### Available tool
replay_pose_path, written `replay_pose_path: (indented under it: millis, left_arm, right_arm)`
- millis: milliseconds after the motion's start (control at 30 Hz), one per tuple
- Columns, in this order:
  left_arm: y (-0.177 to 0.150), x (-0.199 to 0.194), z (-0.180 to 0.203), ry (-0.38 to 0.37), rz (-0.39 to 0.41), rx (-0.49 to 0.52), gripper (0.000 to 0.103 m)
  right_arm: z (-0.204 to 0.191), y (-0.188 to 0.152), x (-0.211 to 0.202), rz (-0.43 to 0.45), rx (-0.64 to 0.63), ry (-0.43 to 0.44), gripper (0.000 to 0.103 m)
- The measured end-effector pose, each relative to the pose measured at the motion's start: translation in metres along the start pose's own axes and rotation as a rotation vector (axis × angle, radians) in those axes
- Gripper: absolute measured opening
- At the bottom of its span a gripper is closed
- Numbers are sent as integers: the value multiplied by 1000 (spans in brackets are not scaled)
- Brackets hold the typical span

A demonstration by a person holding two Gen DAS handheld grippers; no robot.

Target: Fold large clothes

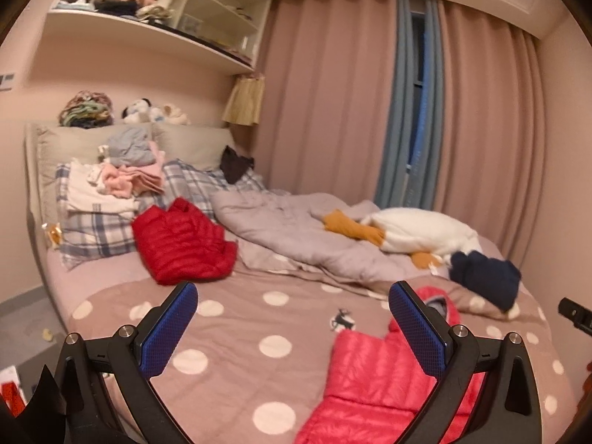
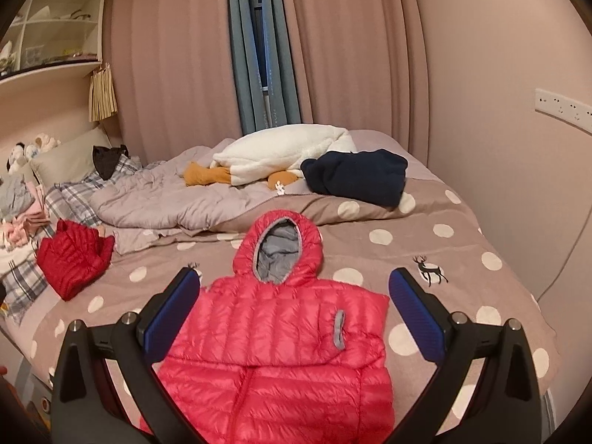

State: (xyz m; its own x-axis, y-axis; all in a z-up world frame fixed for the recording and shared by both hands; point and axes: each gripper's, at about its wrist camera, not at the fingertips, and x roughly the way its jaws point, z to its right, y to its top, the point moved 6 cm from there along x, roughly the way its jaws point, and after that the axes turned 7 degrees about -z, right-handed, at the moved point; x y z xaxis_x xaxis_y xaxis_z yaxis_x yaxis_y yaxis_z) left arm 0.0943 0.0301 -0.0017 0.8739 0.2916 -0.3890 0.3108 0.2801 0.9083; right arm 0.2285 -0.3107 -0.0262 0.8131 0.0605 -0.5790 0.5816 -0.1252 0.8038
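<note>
A pink-red hooded down jacket (image 2: 281,347) lies flat on the polka-dot bedspread (image 2: 425,251), sleeves folded in, its hood (image 2: 277,248) pointing away from me. The left wrist view catches its edge as the jacket (image 1: 370,381) at lower right. My right gripper (image 2: 294,296) hovers above the jacket's chest, wide open and holding nothing. My left gripper (image 1: 294,310) is raised over the bedspread (image 1: 236,333) to the jacket's left, jaws wide apart and holding nothing. A darker red down jacket (image 1: 181,244) lies crumpled near the pillows; it shows as the red jacket (image 2: 72,259) at left in the right wrist view.
A rumpled grey quilt (image 1: 292,229), a white plush toy with orange feet (image 1: 418,233) and a navy garment (image 2: 355,175) lie across the far side of the bed. Folded clothes (image 1: 125,174) sit on plaid pillows. Curtains (image 2: 333,44) and walls enclose the bed.
</note>
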Motion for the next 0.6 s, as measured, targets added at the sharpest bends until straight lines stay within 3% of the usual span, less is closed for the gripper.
replay_pose_path:
  millis: [233,333,467,600]
  left_arm:
    - [7,25,-1,66,-4,-17,102]
    - [3,58,-6,131,-30,-39,102]
    - [-11,93,-9,152,-50,-78,102]
    - [-34,136,-4,179,-101,-54,102]
  right_arm:
    - [9,47,64,-43,-15,-45,103]
    - [10,61,116,-84,-51,-75,103]
    - [1,74,195,-127,-144,-66,103]
    - [-13,77,283,-161,-288,-99,102]
